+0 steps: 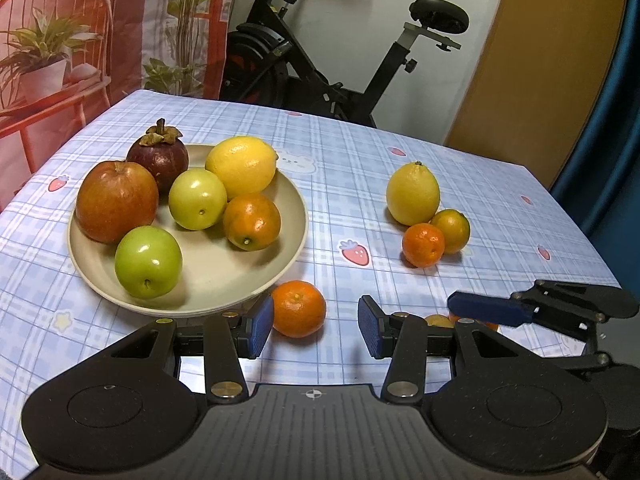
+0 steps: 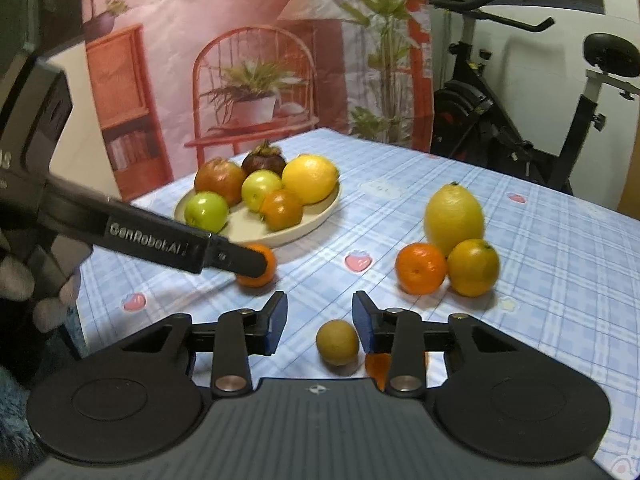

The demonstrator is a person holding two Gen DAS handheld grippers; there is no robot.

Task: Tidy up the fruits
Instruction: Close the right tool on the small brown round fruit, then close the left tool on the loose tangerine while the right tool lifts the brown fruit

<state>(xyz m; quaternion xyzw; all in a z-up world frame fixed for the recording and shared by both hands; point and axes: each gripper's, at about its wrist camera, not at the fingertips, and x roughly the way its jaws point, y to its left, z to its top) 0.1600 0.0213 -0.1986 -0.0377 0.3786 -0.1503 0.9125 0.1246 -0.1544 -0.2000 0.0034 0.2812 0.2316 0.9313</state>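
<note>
1. Fruits are in two places: six of them lie in the beige plate (image 1: 288, 240), and the others lie loose on the bench (image 1: 500, 208) with its blue checked cloth.
2. In the plate I see a red apple (image 1: 117, 201), a mangosteen (image 1: 159, 155), a lemon (image 1: 241, 166), a pale green fruit (image 1: 197, 199), a green apple (image 1: 148, 262) and a dark orange (image 1: 251, 221).
3. My left tongs (image 1: 315, 329) are wide open and hold nothing; a mandarin (image 1: 299, 309) lies between the two pads, touching the left one, just beside the plate rim.
4. My right tongs (image 2: 319, 323) are also open and empty, and a small brownish fruit (image 2: 337, 342) lies on the cloth between the pads, close to the right one.
5. An orange thing under the right finger is mostly hidden, so I cannot tell what it is.
6. Farther right, a second lemon (image 2: 454, 218), a small orange (image 2: 420, 268) and a yellow-orange fruit (image 2: 473, 267) stand together, touching.
</note>
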